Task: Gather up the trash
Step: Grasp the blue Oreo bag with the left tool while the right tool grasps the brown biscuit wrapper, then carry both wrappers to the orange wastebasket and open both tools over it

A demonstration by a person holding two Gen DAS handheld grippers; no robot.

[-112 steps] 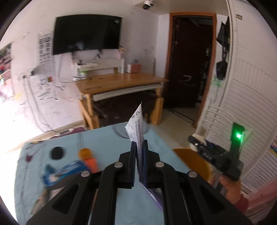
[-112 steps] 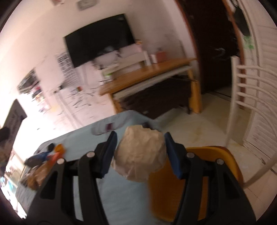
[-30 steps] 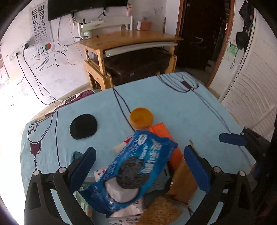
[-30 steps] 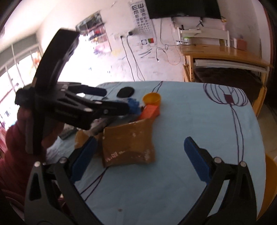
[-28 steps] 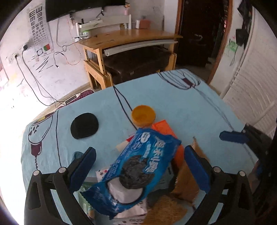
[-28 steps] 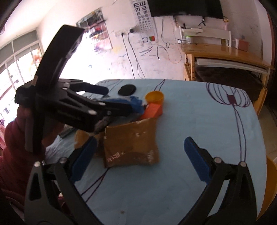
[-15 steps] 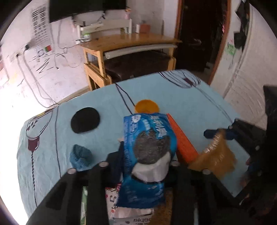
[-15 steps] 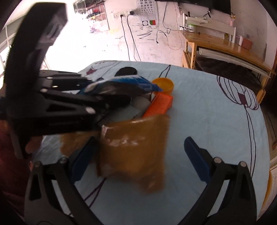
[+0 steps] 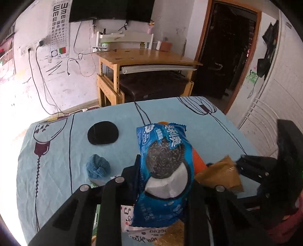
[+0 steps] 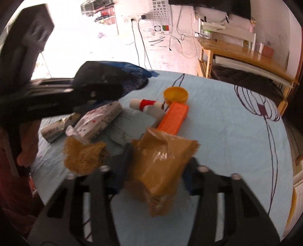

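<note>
Ahead of my left tongs, a light wooden desk stands below a black wall-mounted television, dark doorway right.

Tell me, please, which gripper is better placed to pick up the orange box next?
Neither is free yet: the left gripper is shut on the blue cookie wrapper, the right gripper on the brown bag. Once emptied, probably the right; the orange box lies just beyond it.

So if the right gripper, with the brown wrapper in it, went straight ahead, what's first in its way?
Probably the orange box: it lies on the table right beyond the brown wrapper that the right gripper holds. Depth is hard to judge, and the gripper might pass above it.
</note>
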